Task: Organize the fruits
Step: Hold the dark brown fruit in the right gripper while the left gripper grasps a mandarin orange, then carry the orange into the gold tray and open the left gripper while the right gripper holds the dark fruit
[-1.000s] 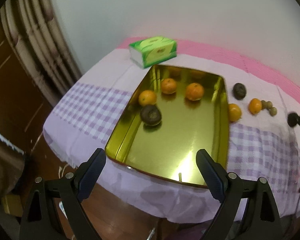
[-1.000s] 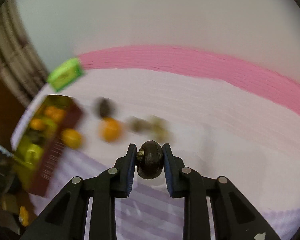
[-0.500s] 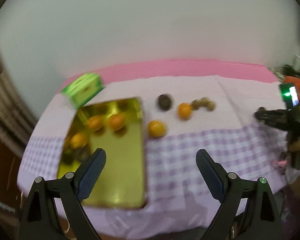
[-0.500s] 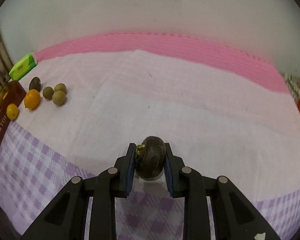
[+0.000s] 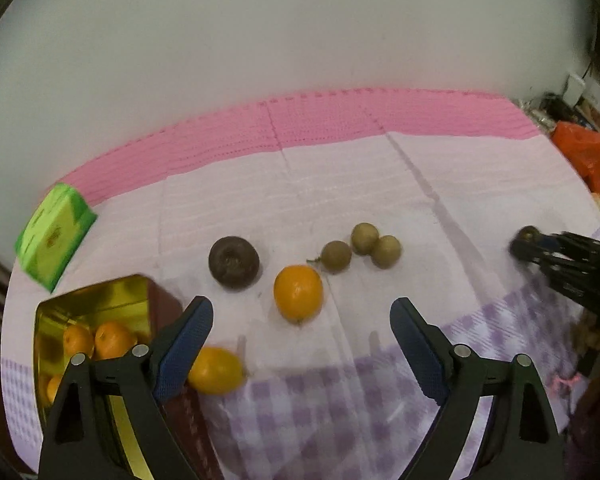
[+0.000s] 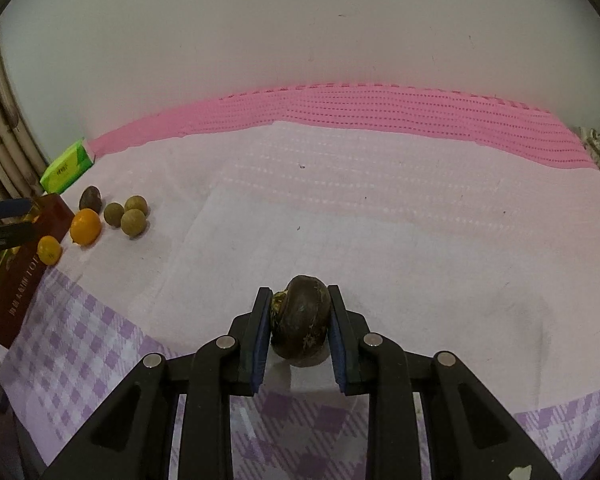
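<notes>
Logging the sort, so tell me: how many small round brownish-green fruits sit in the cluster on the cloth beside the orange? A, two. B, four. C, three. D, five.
C: three small brownish-green fruits lie bunched together on the cloth, just beyond the orange, seen in both views.

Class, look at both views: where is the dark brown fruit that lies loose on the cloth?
In the left wrist view the dark brown fruit lies centre-left, between the gold tin and an orange.
</notes>
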The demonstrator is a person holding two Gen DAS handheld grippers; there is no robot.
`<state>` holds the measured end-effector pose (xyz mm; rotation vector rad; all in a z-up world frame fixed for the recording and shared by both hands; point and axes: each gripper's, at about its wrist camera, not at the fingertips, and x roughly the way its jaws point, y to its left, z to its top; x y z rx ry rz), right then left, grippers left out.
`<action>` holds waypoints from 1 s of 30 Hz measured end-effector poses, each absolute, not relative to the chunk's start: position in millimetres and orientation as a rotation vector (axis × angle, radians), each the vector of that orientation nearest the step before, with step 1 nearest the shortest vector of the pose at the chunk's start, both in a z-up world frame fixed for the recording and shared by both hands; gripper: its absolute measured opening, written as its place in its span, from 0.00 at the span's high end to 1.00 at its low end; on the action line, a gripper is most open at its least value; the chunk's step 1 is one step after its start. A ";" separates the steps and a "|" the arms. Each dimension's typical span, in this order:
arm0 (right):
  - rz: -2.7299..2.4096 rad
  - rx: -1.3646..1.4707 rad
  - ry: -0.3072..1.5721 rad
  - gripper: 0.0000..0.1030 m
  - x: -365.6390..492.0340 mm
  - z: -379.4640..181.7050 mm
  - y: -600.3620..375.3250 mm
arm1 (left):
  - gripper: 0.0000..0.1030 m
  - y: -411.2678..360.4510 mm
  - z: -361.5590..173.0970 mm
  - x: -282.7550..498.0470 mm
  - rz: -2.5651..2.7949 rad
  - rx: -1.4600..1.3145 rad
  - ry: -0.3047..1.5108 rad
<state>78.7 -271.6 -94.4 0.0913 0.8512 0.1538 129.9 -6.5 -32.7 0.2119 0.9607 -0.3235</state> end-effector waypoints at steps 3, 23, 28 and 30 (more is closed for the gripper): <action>0.162 0.102 0.850 0.75 78.5 -95.1 -273.1 | 0.26 -9.2 -47.7 147.5 -0.333 0.210 1.020; 0.183 0.137 0.849 0.75 78.7 -95.3 -279.5 | 0.65 -1.7 -22.9 88.0 -0.304 0.001 1.008; 0.183 0.131 0.847 0.75 78.3 -95.3 -277.7 | 0.65 23.9 -8.7 51.8 -0.282 -0.105 1.006; 0.181 0.129 0.847 0.75 78.0 -95.2 -277.0 | 0.65 31.9 -5.2 43.1 -0.266 -0.126 0.999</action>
